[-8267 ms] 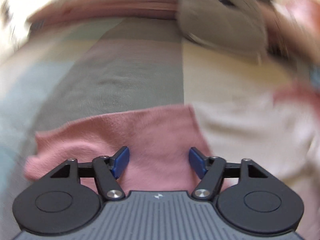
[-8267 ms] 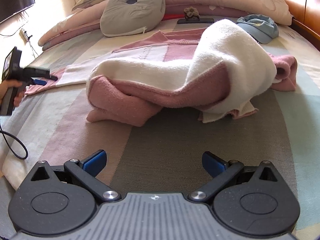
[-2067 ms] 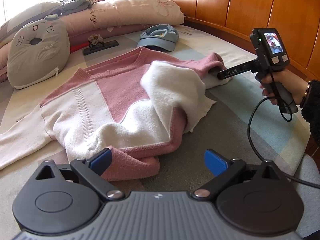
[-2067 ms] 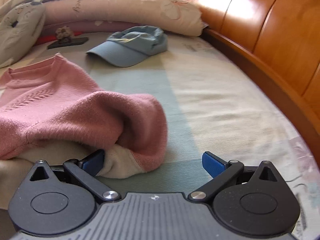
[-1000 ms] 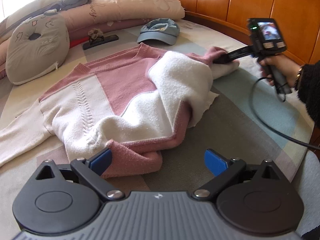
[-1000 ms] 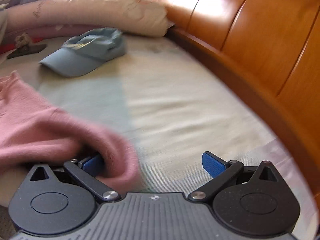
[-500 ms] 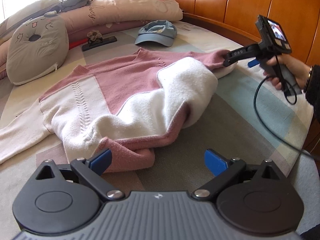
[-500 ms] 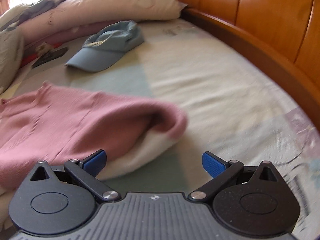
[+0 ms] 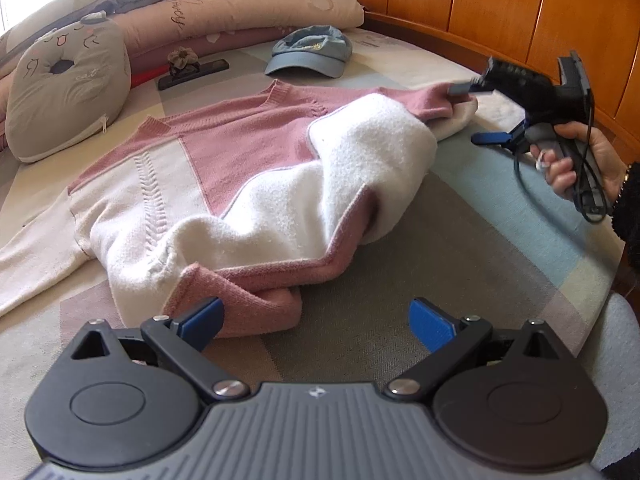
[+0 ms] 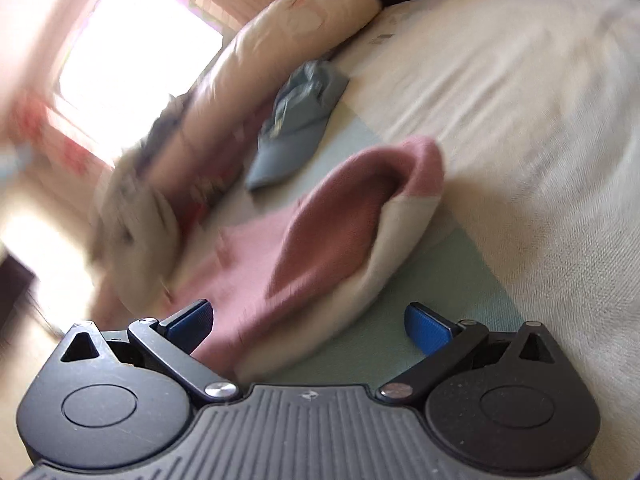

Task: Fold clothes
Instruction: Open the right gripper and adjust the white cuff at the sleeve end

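With both grippers' jaws spread and empty, we should flatten the sweater (image 9: 248,168) bunched mid-frame on the bed (image 9: 500,216), pinching its rumpled hem (image 9: 256,300) low with the left gripper (image 9: 316,320) first.

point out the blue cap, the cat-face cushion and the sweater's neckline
blue cap (image 9: 310,54), left wrist view, on the crown.
cat-face cushion (image 9: 68,88), left wrist view, middle of its face.
sweater's neckline (image 9: 276,94), left wrist view, on the ribbed pink collar.
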A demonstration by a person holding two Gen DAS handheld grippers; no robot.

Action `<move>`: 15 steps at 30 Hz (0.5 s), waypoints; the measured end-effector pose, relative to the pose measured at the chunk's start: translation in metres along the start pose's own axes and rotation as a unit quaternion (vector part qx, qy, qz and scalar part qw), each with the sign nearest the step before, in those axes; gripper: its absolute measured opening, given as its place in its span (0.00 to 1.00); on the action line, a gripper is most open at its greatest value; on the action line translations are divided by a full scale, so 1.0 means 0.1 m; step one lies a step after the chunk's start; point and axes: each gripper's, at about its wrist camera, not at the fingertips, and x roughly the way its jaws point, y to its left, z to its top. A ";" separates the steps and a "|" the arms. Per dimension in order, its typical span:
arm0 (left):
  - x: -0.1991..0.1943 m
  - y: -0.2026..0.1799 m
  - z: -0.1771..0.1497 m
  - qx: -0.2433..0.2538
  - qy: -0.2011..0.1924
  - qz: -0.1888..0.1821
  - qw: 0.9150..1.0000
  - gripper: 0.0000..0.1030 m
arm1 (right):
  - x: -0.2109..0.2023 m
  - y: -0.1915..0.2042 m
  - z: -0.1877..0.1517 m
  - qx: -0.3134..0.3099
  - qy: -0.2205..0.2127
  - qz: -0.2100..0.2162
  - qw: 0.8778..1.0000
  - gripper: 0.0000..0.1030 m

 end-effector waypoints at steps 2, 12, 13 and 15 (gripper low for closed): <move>0.01 -0.03 0.00 0.005 0.000 -0.002 1.000 0.96 | 0.00 -0.07 0.08 0.041 -0.022 0.015 0.999 1.00; 0.00 -0.03 -0.02 0.008 0.003 -0.003 1.000 0.96 | 0.08 0.00 -0.01 0.058 0.001 0.036 0.998 0.92; 0.00 -0.03 -0.03 0.007 0.003 -0.004 1.000 0.96 | 0.09 -0.03 0.04 0.066 -0.007 0.032 0.997 0.89; -0.01 -0.04 -0.04 0.005 0.001 -0.005 1.000 0.96 | 0.13 -0.12 0.11 0.093 -0.019 0.015 0.995 0.71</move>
